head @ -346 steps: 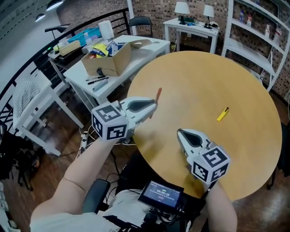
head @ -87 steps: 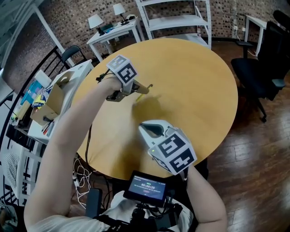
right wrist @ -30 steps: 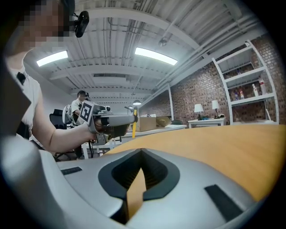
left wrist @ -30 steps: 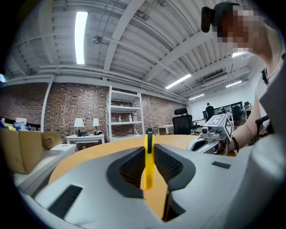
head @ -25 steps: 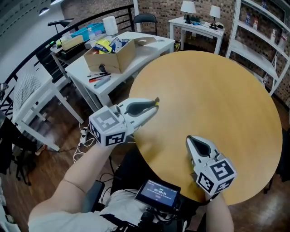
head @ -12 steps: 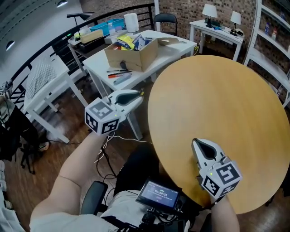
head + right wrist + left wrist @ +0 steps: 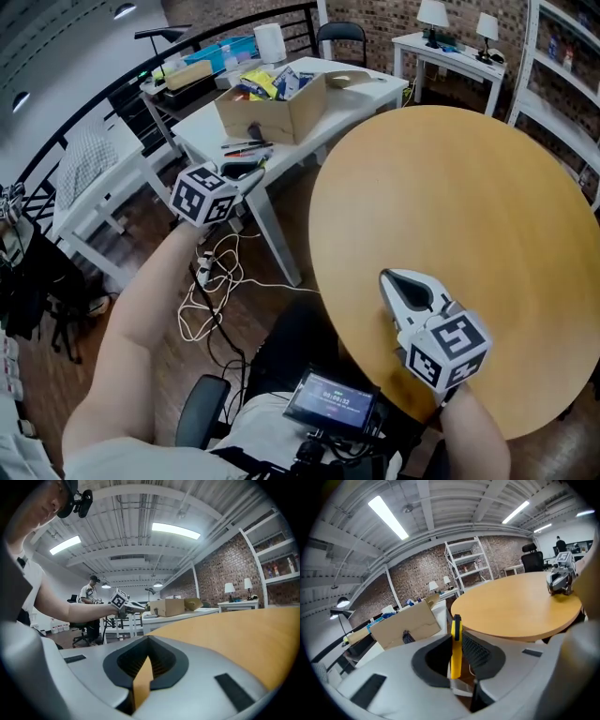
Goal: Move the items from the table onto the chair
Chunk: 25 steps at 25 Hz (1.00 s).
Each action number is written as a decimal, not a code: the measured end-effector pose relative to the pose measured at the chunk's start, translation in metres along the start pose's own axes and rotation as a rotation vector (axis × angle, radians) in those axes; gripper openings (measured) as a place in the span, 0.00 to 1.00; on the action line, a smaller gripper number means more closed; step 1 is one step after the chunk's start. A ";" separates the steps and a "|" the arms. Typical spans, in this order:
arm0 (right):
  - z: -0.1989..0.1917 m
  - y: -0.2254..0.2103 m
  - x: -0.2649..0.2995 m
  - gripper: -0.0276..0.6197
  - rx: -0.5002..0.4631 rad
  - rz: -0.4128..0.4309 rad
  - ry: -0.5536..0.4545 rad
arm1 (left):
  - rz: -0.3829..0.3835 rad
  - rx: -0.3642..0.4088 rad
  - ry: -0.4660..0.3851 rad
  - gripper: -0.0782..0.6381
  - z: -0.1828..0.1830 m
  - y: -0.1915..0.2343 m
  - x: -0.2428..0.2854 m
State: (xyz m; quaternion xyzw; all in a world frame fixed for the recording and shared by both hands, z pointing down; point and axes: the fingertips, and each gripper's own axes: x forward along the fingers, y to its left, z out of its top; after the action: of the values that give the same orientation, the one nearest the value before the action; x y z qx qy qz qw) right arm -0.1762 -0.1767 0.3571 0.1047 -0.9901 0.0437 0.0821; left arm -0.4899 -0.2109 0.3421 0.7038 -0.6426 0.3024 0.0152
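Grey right gripper (image 7: 398, 284) sits nearest, jaws pinched together on nothing, over the round table's (image 7: 487, 187) near edge. Further out, left of the table, the left gripper (image 7: 249, 172) is part-closed, clamping a slim yellow marker (image 7: 455, 644) upright. The risk: that narrow pinch slips on a fast swing, dropping it beside the white desk (image 7: 361, 94).

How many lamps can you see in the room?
2. Both stand on the small white table beyond the round table: the left lamp and the right lamp beside it. Others may be hidden.
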 end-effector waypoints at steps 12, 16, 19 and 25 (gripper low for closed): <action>0.009 0.011 0.055 0.05 -0.026 0.058 -0.008 | 0.020 0.157 0.291 0.22 -0.037 0.046 0.035; 0.011 0.015 0.067 0.05 -0.028 0.071 -0.004 | -0.039 0.149 0.381 0.22 -0.042 0.047 0.042; 0.012 0.014 0.069 0.05 -0.031 0.073 -0.005 | -0.116 0.079 0.443 0.22 -0.043 0.050 0.051; 0.010 0.015 0.071 0.05 -0.028 0.075 -0.007 | -0.160 0.041 0.602 0.22 -0.046 0.065 0.072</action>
State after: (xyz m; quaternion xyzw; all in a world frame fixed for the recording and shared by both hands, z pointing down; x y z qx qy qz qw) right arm -0.2493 -0.1772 0.3581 0.0664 -0.9942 0.0324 0.0784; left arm -0.5690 -0.2682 0.3881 0.6311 -0.5456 0.5080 0.2144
